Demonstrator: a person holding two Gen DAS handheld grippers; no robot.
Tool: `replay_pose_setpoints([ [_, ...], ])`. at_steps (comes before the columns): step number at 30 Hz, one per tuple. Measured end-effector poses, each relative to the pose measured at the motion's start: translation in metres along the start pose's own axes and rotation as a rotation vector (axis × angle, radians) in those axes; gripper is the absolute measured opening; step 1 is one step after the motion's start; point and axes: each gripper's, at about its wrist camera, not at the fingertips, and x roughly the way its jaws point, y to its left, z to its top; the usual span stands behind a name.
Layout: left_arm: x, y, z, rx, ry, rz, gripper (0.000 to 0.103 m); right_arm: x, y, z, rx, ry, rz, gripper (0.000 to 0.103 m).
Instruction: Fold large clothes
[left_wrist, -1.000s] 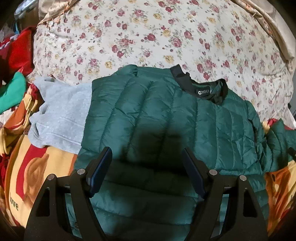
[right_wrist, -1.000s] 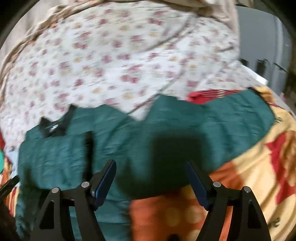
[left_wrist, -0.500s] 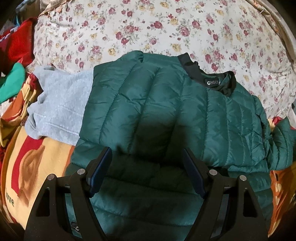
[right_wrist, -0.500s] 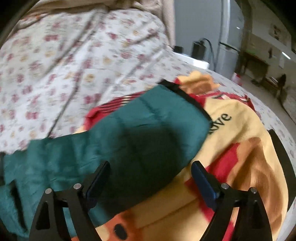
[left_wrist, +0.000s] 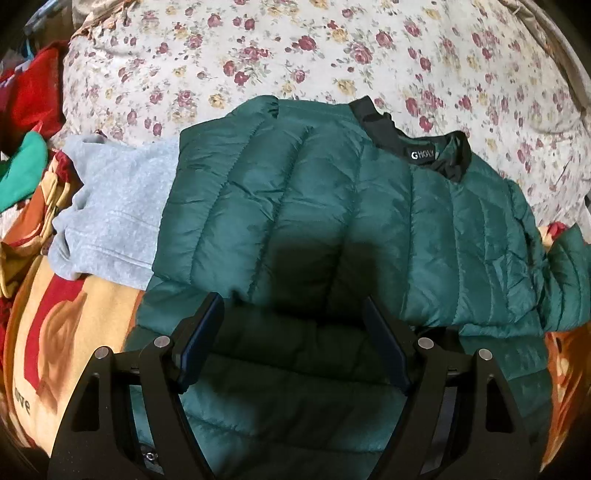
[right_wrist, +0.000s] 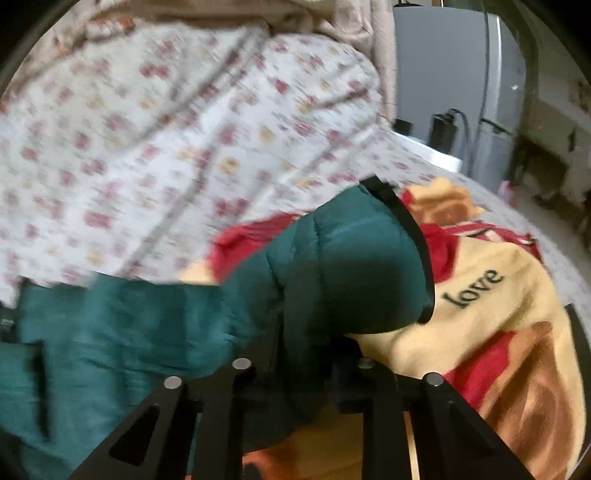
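A dark green quilted jacket with a black collar lies spread on the bed, its left sleeve folded across the body. My left gripper is open and empty, hovering just above the jacket's lower body. In the right wrist view the jacket's right sleeve, with its black cuff, lies over the yellow blanket. My right gripper is shut on that sleeve near its cuff end; the fingertips are buried in the fabric.
A grey sweatshirt lies left of the jacket. A yellow and red "love" blanket covers the bed front. A floral quilt lies behind. Red and green clothes pile at far left. A grey fridge stands beyond.
My right gripper swung right along the sleeve to its cuff end and closed on it. My left gripper stayed open and crept slightly nearer the jacket.
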Motion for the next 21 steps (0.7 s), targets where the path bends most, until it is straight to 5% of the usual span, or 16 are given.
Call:
replay_pose_setpoints([
  [9,-0.011,0.004,-0.002,-0.019,-0.020,-0.015,0.078,-0.053,0.038,0.009,0.033,-0.049,0.300,0.014],
  [21,-0.028,0.032,0.012,-0.082,-0.063,-0.009,0.078,-0.101,0.180,-0.002,-0.181,-0.018,0.567,0.014],
])
